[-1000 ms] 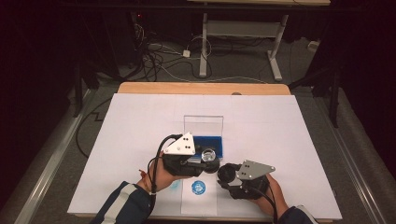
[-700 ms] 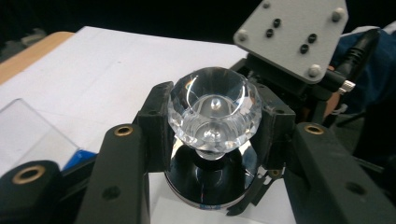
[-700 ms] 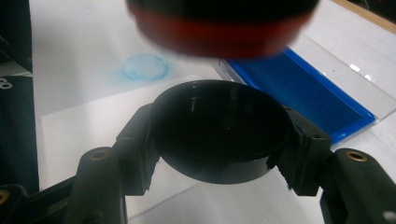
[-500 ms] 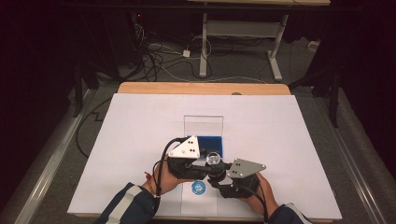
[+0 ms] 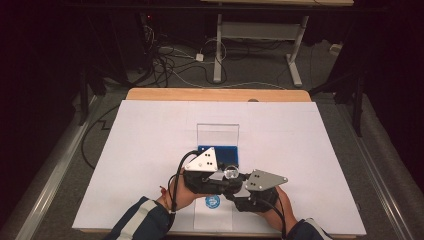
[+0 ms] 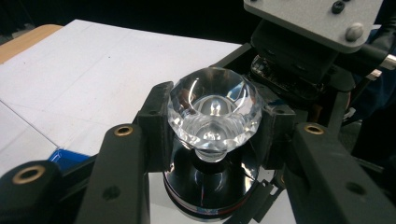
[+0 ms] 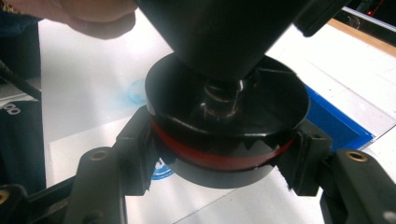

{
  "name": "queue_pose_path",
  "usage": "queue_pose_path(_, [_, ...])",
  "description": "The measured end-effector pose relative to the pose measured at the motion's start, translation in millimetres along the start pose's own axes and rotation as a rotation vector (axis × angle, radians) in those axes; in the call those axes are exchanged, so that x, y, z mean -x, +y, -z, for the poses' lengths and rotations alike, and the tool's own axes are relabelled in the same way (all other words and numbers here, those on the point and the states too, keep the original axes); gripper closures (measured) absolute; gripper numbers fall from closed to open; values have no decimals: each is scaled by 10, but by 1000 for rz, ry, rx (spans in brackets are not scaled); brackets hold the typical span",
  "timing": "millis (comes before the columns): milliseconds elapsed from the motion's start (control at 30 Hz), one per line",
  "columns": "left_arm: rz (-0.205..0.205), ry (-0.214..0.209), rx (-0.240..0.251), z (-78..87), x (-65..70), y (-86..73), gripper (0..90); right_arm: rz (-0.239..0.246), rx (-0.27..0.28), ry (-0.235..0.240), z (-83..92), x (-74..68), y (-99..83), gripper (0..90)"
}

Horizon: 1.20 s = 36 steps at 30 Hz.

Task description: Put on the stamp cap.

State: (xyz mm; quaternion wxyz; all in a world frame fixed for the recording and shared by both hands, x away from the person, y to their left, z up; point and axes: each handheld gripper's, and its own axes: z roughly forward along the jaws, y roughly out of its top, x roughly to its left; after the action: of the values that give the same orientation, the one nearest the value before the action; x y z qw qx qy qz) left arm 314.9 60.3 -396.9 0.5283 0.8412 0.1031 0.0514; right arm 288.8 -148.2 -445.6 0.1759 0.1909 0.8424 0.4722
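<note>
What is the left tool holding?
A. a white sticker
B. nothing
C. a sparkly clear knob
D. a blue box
C. In the left gripper view, the left tool has its two black jaws pressed on either side of the clear knob, which sits above a black dish.
</note>
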Motion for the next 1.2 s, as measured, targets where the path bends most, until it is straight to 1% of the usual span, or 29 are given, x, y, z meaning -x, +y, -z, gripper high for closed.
queue_pose_path(33, [2, 7, -3, -6, -1, -2, 540, -2, 3, -1, 5, 2, 0, 383])
queue_pose_path(200, [12, 0, 16, -16, -6, -18, 540, -11, 14, -2, 18, 16, -3, 383])
queue_pose_path(300, [13, -4, 18, -19, -8, -26, 540, -17, 10, 1, 21, 13, -4, 384])
queue_pose_path(333, [11, -10, 17, -19, -9, -28, 540, -15, 9, 0, 22, 12, -4, 384])
queue_pose_path(400, [8, -15, 18, -18, -1, -31, 540, -18, 6, 13, 25, 10, -5, 385])
queue_pose_path(467, [-5, -18, 18, -21, 14, -33, 540, -18, 2, 21, 27, 3, -1, 385])
queue_pose_path(533, [-19, -21, 11, -28, 32, -34, 540, -24, -4, 38, 24, 2, 1, 385])
queue_pose_path(633, [-23, -25, 9, -34, 35, -42, 541, -24, -13, 48, 24, -2, 1, 386])
queue_pose_path(733, [-18, -31, 11, -27, 24, -51, 541, -27, -18, 54, 29, 3, -2, 386])
queue_pose_path(800, [-24, -33, 9, -30, 33, -58, 541, -28, -18, 57, 30, 5, -1, 386])
queue_pose_path(867, [-30, -30, 11, -37, 48, -66, 542, -31, -23, 72, 26, 4, -5, 386])
queue_pose_path(1000, [-44, -23, 13, -31, 65, -71, 542, -41, -17, 77, 17, -9, -11, 387])
queue_pose_path(1033, [-43, -23, 17, -28, 66, -71, 542, -38, -18, 70, 23, -15, -6, 387])
queue_pose_path(1133, [-42, -29, 27, -26, 62, -82, 542, -48, -11, 74, 32, -17, -7, 387])
queue_pose_path(1200, [-52, -30, 32, -22, 76, -82, 542, -50, -6, 86, 35, -17, -9, 387])
